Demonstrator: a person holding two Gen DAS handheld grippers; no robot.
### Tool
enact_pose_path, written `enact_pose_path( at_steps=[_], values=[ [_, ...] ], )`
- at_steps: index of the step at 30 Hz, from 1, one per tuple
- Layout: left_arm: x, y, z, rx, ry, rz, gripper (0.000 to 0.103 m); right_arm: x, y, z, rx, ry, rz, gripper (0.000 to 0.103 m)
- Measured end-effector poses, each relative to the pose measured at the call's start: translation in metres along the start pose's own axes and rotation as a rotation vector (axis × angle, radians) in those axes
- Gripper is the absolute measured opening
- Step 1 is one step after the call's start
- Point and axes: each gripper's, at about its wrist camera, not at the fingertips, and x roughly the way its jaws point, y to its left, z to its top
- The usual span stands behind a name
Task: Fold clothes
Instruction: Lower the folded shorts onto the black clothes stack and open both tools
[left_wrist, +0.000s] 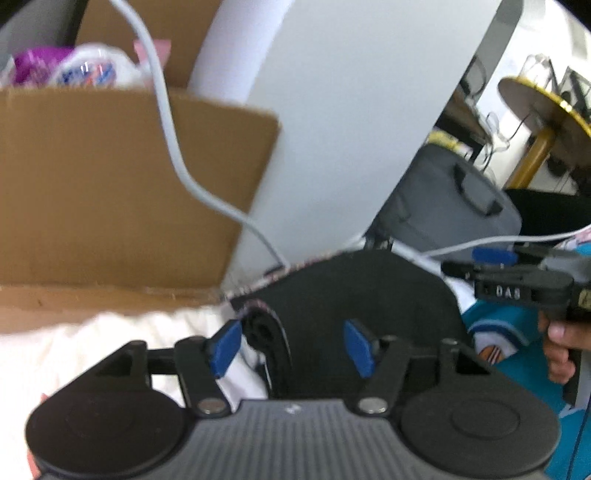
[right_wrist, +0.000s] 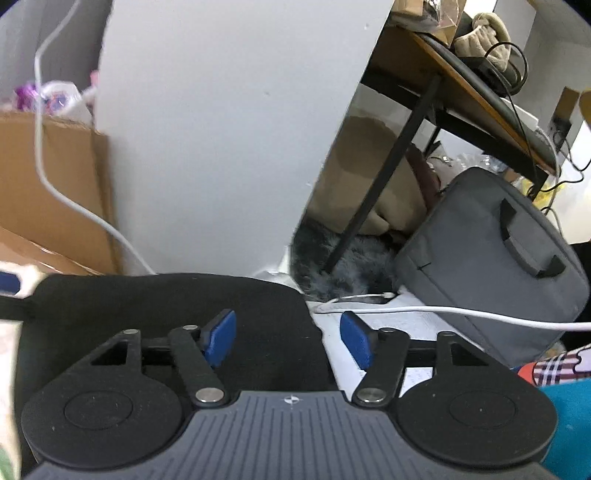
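The black garment (right_wrist: 166, 314) lies folded flat on the white bedding (left_wrist: 110, 332), just in front of both grippers. The left gripper (left_wrist: 291, 345) hovers over its left part with fingers spread and nothing pinched; the right gripper (right_wrist: 288, 338) stands released over its right edge, pads clear of the cloth. This looks like the moment just after a fold is laid down. Next likely comes either smoothing it or another fold, which calls for a fresh pinch on an edge. A cardboard box (left_wrist: 110, 184) and grey bag (right_wrist: 498, 258) stand behind.
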Motion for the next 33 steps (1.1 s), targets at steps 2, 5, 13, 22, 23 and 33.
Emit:
enact_pose_path(
  at_steps=[2, 5, 13, 22, 23, 33],
  values=[
    [-0.005, -0.005, 0.006, 0.023, -0.038, -0.019, 0.040, -0.004, 0.000, -0.002, 0.002, 0.026, 0.049, 0.035],
    [0.000, -0.021, 0.011, 0.066, -0.050, -0.067, 0.035, -0.007, 0.005, -0.011, 0.001, 0.057, 0.077, 0.029],
    [0.050, -0.029, -0.002, 0.102, 0.055, -0.027, 0.033, 0.008, 0.020, -0.043, -0.017, 0.182, 0.065, 0.029],
    [0.049, -0.010, -0.016, 0.060, 0.003, 0.051, 0.016, -0.003, 0.026, -0.088, -0.079, 0.258, 0.034, 0.031],
    [0.042, -0.012, -0.016, 0.067, -0.005, 0.049, 0.017, -0.009, 0.025, -0.092, -0.079, 0.258, 0.035, 0.031],
    [-0.001, -0.053, -0.033, 0.149, 0.033, 0.000, 0.049, -0.066, 0.014, -0.102, 0.029, 0.203, 0.046, 0.033]
  ],
)
